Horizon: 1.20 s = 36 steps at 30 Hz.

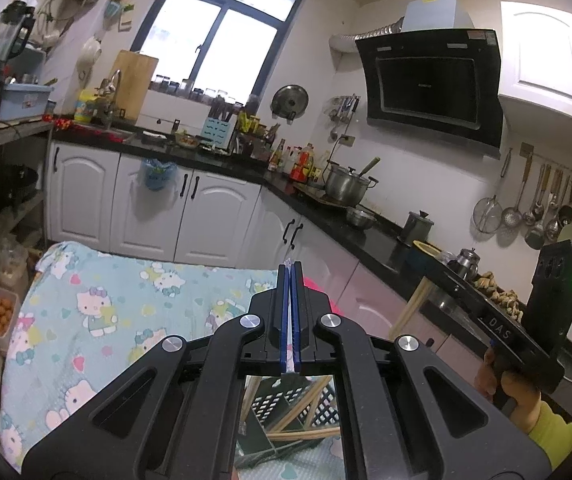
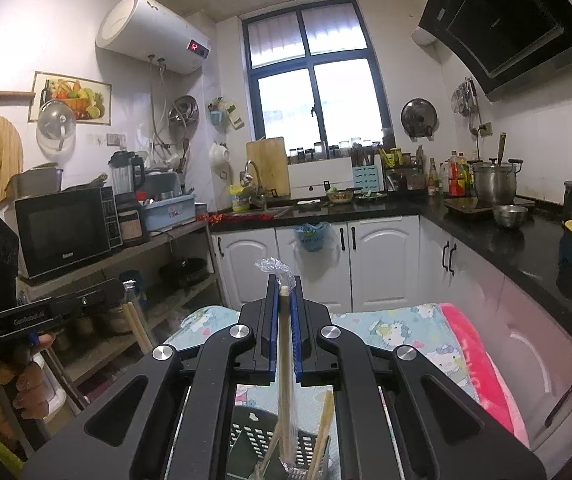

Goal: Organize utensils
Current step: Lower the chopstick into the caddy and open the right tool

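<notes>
The right gripper (image 2: 284, 290) pinches a wooden chopstick (image 2: 284, 360) in a clear plastic sleeve between its blue pads (image 2: 273, 336). The chopstick runs down into a dark slotted basket (image 2: 253, 436), which holds more chopsticks (image 2: 324, 428). The basket stands on a tabletop covered with a cartoon-print cloth (image 2: 398, 328). The left gripper (image 1: 290, 270) is pressed together, with only a thin white sliver between its pads (image 1: 284, 312); what the sliver is cannot be told. It is raised above the cloth.
</notes>
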Motion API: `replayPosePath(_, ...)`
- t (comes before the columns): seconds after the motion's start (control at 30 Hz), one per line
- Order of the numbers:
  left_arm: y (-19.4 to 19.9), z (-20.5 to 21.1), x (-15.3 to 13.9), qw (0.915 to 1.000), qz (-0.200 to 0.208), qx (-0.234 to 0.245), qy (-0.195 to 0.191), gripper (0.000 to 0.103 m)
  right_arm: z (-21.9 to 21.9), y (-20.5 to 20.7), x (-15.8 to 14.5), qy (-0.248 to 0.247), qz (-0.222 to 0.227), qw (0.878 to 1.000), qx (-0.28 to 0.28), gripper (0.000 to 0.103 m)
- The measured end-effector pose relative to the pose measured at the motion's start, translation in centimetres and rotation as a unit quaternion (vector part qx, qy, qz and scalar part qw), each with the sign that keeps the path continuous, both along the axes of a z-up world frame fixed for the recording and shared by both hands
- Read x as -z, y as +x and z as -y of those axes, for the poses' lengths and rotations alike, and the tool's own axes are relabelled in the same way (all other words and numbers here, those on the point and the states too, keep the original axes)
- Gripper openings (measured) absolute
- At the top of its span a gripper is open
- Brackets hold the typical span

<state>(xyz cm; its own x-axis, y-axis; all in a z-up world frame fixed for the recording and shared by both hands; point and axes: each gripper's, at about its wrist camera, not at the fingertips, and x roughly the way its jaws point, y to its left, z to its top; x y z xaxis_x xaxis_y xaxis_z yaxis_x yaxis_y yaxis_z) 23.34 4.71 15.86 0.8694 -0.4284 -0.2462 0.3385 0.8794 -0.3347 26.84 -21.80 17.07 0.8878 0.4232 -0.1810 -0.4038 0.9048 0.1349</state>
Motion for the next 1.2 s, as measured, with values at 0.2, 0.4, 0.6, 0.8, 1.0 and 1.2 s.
replayPosePath(0.2, 0.3, 0.2, 1.6, 0.9999, -0.011, 0.003, -0.002, 0.0, -1.2, 0.5, 1.8, -0.007, -0.005, 1.0, 0.0, 0.006)
replayPosePath(0.4, 0.5, 0.7, 3.0, 0.9998, -0.02, 0.007, 0.0, 0.0, -1.8, 0.9, 3.5, -0.006, -0.02, 1.0, 0.0, 0.006)
replayPosePath(0.6, 0.6, 1.1, 4.1, 0.9995, -0.025, 0.017, -0.002, 0.0, -2.1, 1.0, 4.9, -0.009, -0.03, 0.999, 0.002, 0.006)
replayPosePath(0.8, 0.9, 1.2, 5.4, 0.9988, -0.046, 0.017, -0.004, 0.0, -2.3, 1.1, 5.8, -0.008, -0.051, 0.999, 0.009, 0.03)
replayPosePath(1.0, 0.2, 0.7, 5.8, 0.9985, -0.054, 0.009, -0.003, 0.034, -1.6, 0.5, 6.5, -0.003, -0.068, 0.998, 0.014, 0.038)
replayPosePath(1.2, -1.2, 0.3, 5.5, 0.9988, -0.049, 0.003, -0.006, 0.06, -0.9, -0.5, 7.1, -0.011, -0.076, 0.997, 0.03, 0.049)
